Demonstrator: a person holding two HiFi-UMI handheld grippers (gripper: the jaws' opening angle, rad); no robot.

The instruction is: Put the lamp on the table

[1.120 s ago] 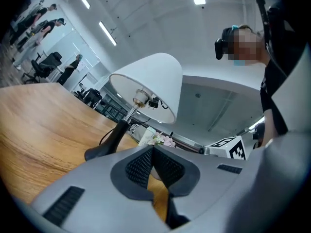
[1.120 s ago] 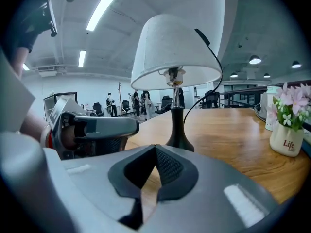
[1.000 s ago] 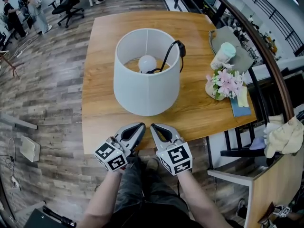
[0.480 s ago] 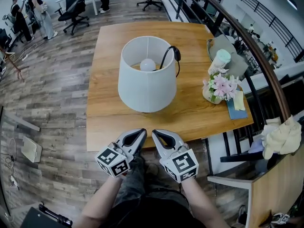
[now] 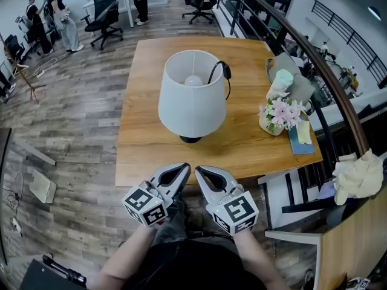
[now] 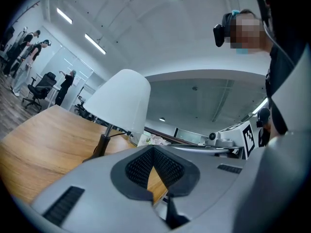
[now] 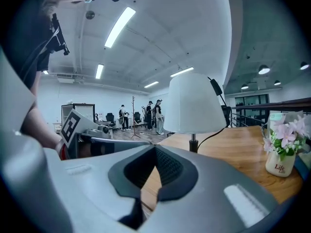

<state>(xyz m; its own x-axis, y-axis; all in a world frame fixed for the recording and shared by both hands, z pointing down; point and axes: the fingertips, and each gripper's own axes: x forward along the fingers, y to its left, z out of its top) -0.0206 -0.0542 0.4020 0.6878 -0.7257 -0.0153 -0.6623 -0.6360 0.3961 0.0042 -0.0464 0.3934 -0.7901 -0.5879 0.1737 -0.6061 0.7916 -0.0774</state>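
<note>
Fingers of right gripper together; "Life" on flower pot

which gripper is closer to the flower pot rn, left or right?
Right. The right gripper hangs just off the table's near edge, with the flower pot ahead and to its right. The left gripper is beside it, farther left. Neither touches the pot.

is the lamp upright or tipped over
Upright: the lamp stands on its dark base on the table, stem vertical, shade opening facing up.
</note>
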